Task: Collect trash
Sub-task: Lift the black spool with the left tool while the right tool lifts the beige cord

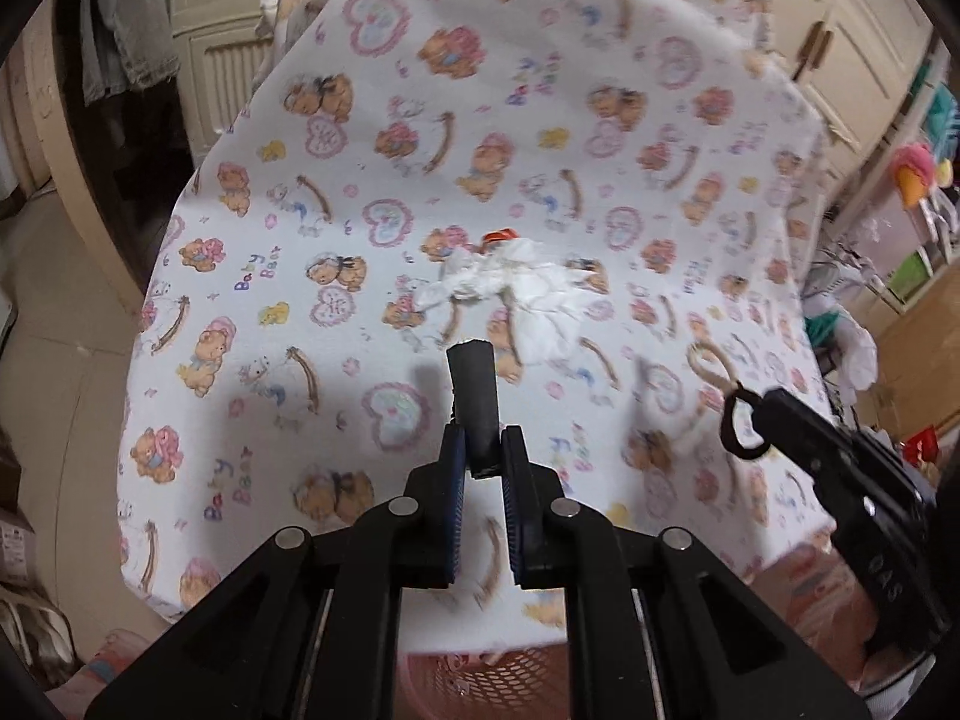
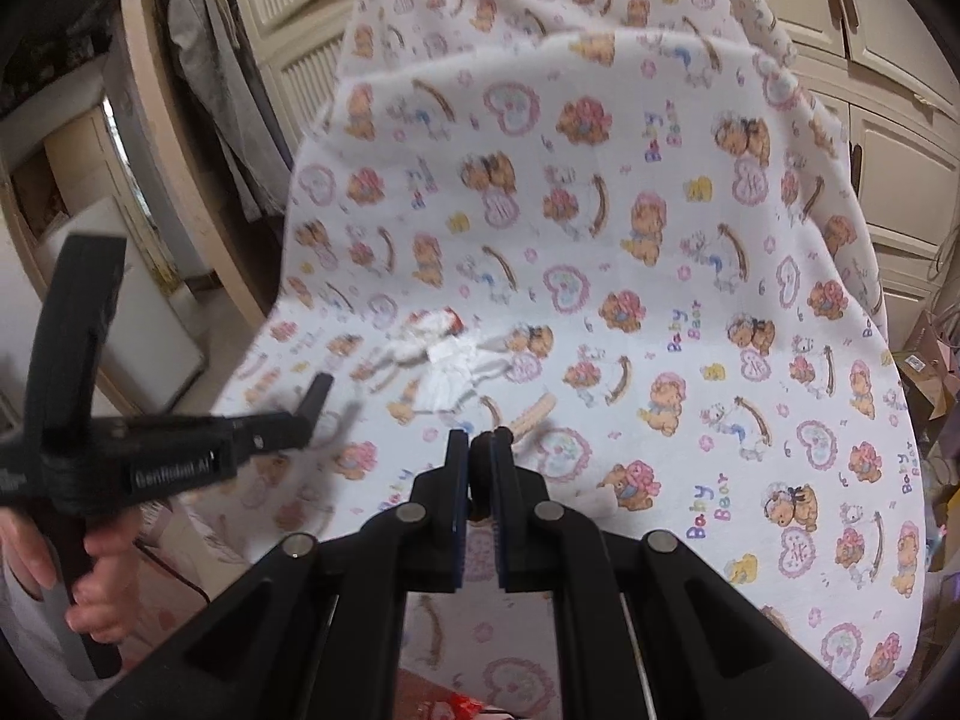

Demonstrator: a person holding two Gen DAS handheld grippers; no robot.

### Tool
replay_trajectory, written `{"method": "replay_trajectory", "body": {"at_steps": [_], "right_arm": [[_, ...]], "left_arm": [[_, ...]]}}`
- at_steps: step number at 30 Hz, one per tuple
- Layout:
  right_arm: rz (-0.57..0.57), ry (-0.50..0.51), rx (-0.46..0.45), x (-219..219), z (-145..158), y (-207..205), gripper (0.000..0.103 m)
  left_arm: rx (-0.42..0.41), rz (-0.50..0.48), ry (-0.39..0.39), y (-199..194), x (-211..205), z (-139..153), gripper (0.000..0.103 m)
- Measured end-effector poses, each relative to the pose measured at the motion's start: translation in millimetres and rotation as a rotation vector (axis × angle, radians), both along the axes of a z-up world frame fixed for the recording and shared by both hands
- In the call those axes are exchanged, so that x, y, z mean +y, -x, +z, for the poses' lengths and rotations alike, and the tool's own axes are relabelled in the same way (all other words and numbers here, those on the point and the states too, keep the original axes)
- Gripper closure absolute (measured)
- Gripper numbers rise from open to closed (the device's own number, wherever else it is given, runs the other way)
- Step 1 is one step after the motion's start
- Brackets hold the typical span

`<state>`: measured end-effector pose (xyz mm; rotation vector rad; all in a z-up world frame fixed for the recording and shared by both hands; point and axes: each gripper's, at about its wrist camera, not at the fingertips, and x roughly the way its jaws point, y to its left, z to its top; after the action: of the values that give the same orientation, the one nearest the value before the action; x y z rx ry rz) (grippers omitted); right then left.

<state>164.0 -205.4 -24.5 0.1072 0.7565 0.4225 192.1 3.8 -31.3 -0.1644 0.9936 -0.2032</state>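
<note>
A crumpled white tissue (image 1: 516,288) with an orange scrap (image 1: 501,235) at its far edge lies on a table under a bear-print cloth (image 1: 288,192); it also shows in the right wrist view (image 2: 447,360). My left gripper (image 1: 482,450) is shut on a black stick-like tool (image 1: 474,396) whose tip is just short of the tissue. My right gripper (image 2: 480,450) is shut on a dark ring handle (image 2: 480,468) tied to a tan looped cord (image 2: 531,411). It shows in the left wrist view (image 1: 774,414) at right with the ring (image 1: 741,426).
A pink mesh basket (image 1: 480,684) sits below the table's near edge. Cream cabinet doors (image 2: 888,138) stand behind. Shelves with colourful clutter (image 1: 912,180) are at right. The left gripper and the hand holding it (image 2: 102,576) appear at the left of the right wrist view.
</note>
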Motion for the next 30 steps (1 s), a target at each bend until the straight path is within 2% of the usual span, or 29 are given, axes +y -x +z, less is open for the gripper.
{"method": "replay_trajectory", "body": {"at_steps": [6, 13, 15, 16, 17, 22, 24, 25, 26, 30], "right_arm": [[0.024, -0.022, -0.011, -3, 9, 13, 0.097], [0.060, 0.032, 0.166, 8, -33, 8, 0.095], [0.065, 0.054, 0.171, 9, -38, 9, 0.085], [0.069, 0.063, 0.172, 10, -40, 10, 0.074], [0.072, 0.068, 0.173, 10, -41, 11, 0.069], [0.059, 0.118, 0.181, 15, -50, 7, 0.069], [0.043, 0.129, 0.192, 15, -55, 3, 0.075], [0.032, 0.139, 0.188, 16, -56, 2, 0.089], [0.030, 0.145, 0.186, 17, -56, 1, 0.097], [0.028, 0.128, 0.156, 16, -49, 4, 0.098]], "left_arm": [[-0.026, -0.005, 0.005, 12, 1, 9, 0.092], [0.008, 0.032, -0.010, 8, 12, -2, 0.092], [0.008, 0.036, -0.012, 7, 15, -2, 0.092], [0.008, 0.036, -0.015, 7, 16, -3, 0.092], [0.008, 0.036, -0.020, 7, 16, -3, 0.092], [0.021, 0.030, -0.034, 5, 13, -8, 0.092], [0.019, 0.026, -0.046, 5, 10, -8, 0.092], [0.015, 0.024, -0.052, 5, 9, -7, 0.092], [0.010, 0.022, -0.057, 6, 8, -6, 0.092], [-0.011, 0.013, -0.058, 9, 5, -1, 0.092]]}}
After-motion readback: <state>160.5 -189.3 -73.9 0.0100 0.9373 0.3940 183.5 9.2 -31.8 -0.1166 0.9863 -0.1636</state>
